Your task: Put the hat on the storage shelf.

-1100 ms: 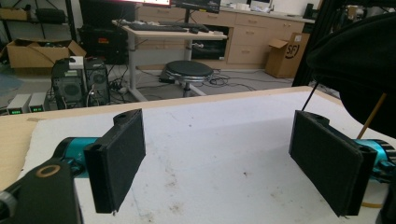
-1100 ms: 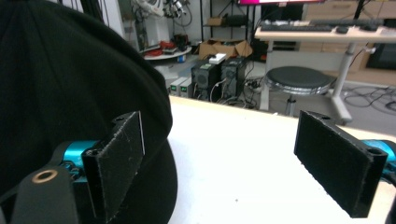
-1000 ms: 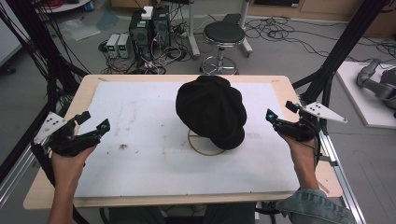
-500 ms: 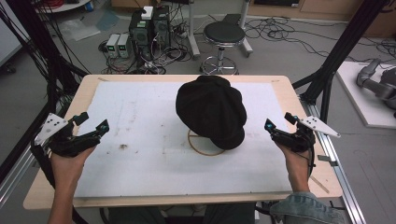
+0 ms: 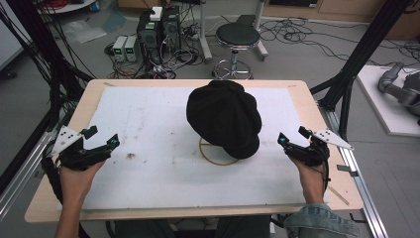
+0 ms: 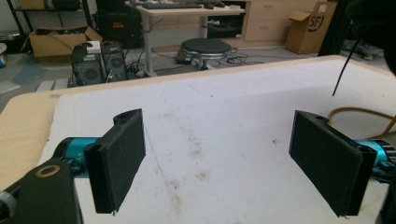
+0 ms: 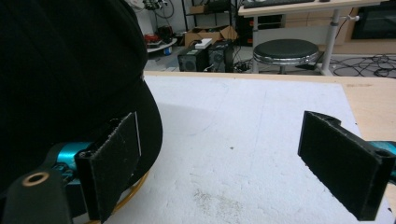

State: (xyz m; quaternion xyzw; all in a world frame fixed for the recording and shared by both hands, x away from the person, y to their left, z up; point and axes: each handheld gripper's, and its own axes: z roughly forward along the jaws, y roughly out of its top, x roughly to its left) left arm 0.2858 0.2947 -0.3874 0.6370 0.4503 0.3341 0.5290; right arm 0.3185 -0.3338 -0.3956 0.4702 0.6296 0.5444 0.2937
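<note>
While I watched from my station, no box or bin stood on the table; the nearest thing to a holder was a thin tan ring (image 5: 218,157) lying flat on the white sheet (image 5: 148,144), and a black cap (image 5: 225,116) sat over the ring's far part, covering it, with the ring's near arc showing in front of the brim. Whether anything lay under the cap I could not tell.

The sheet covered most of a pale wooden table (image 5: 317,111) and carried brown smudges left of center. Beyond the far edge I saw a round black stool (image 5: 237,37), two computer towers (image 5: 158,27) and loose cables on a grey floor; black frame posts rose at both sides.

My left gripper (image 5: 101,141) hovered near the left edge of the sheet, well apart from the cap. In the left gripper view (image 6: 219,154) its jaws stood wide apart with bare, stained sheet between them, clasping nothing.

My right gripper (image 5: 292,139) was held just right of the cap's brim. In the right gripper view (image 7: 224,158) its jaws were likewise spread wide and empty; one jaw was close against the dark brim (image 7: 70,70), though I could not tell if it touched.
</note>
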